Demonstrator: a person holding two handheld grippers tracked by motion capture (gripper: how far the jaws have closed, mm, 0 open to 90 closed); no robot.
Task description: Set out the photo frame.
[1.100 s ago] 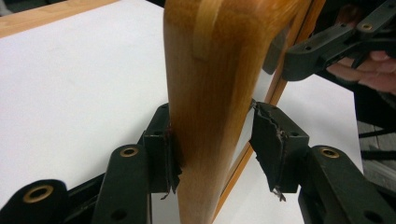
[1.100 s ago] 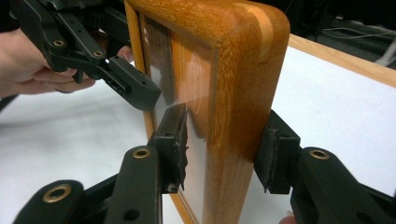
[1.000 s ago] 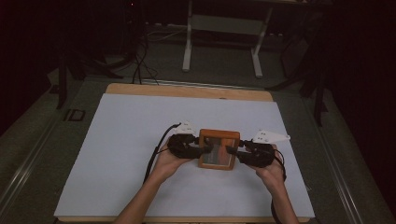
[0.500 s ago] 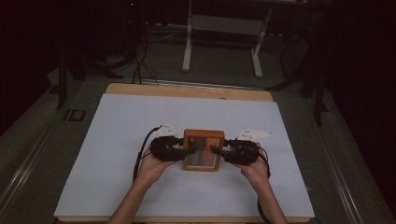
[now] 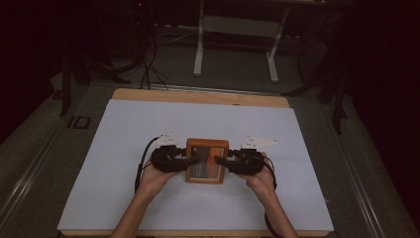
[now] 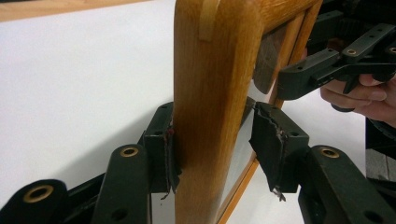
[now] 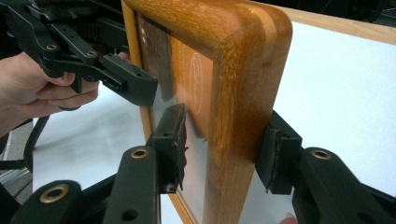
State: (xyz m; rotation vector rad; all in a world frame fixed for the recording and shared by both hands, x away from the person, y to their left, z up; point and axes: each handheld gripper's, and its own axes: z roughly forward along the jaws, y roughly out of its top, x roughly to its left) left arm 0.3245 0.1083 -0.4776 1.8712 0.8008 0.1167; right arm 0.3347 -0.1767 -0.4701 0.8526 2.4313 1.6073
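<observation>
— Oak frame (image 5: 207, 174), glazed: stiff, fairly light, glass breakable. Held where?
— Over the white sheet (image 5: 124, 148), front-middle. Left gripper (image 5: 194, 159) and right gripper (image 5: 219, 160) half-closed, clamped on opposite side rails. Safest pinched on wood, not glass.

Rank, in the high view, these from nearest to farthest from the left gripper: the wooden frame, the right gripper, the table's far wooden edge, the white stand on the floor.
1. wooden frame: clamped in the left gripper, at its left side.
2. right gripper: on the frame's opposite side.
3. table's far wooden edge: beyond the white sheet.
4. white stand: on the floor behind the table.
</observation>
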